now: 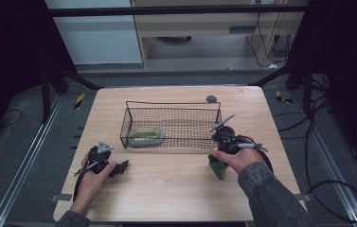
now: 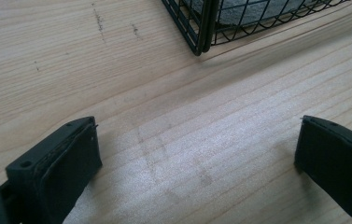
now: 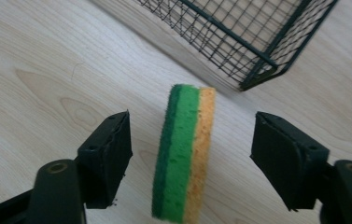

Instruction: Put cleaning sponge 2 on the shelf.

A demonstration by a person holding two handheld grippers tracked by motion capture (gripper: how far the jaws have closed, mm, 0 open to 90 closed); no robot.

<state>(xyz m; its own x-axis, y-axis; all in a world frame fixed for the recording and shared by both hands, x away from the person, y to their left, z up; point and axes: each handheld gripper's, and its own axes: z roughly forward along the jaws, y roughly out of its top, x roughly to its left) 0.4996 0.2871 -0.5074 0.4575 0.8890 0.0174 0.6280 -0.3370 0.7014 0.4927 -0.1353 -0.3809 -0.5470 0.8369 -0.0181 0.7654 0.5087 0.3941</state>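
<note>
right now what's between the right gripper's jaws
A green and yellow sponge stands on edge between the open jaws of the right gripper, touching neither, as the right gripper view shows.

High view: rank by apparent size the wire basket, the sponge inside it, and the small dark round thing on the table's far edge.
1. Black wire mesh basket
2. Pale green sponge inside the basket
3. Small dark round object, farthest from the camera, so partly shrunk by distance

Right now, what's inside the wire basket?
One sponge lies at the left end of the wire basket, pale with a greenish top. The rest of the floor looks bare. The mesh blurs its detail.
</note>
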